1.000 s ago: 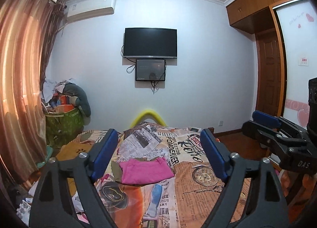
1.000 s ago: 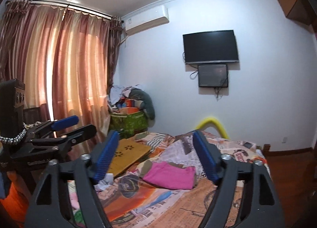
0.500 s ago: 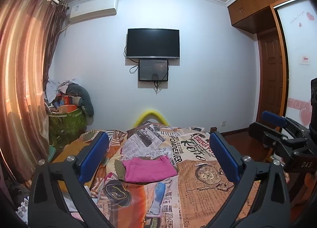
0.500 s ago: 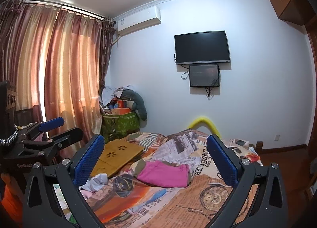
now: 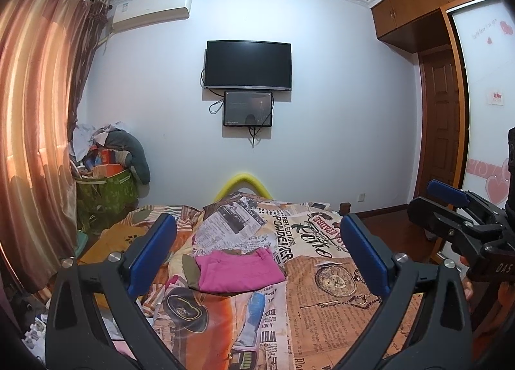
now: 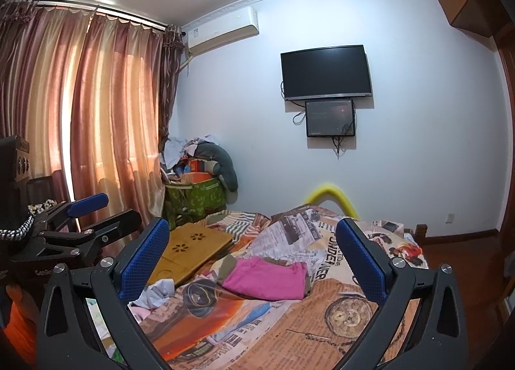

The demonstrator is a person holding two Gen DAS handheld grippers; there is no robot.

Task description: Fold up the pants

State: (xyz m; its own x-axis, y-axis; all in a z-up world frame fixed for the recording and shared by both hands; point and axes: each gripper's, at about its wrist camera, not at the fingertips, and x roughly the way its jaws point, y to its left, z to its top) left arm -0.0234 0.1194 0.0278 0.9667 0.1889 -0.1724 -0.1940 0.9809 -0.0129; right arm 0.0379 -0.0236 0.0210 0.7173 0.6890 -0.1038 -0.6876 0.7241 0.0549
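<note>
**Both grippers raised over the bed, pants lying folded**

Here the left gripper [image 5: 256, 252] and right gripper [image 6: 252, 254] are held level above the near end of the bed [image 5: 331, 292], pointing toward the far wall. Each has black frame arms and blue textured pads [image 6: 143, 260], spread wide and holding nothing. The pink pants [image 5: 238, 270], soft cloth in a flat rectangle, lie mid-bed on the newspaper-print cover, well apart from both.

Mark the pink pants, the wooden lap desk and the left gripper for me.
pink pants [image 5: 238, 271], left wrist view, middle of the folded fabric.
wooden lap desk [image 6: 193, 246], right wrist view, top panel near the flower cutouts.
left gripper [image 5: 257, 254], left wrist view, midway between its open fingertips.
</note>
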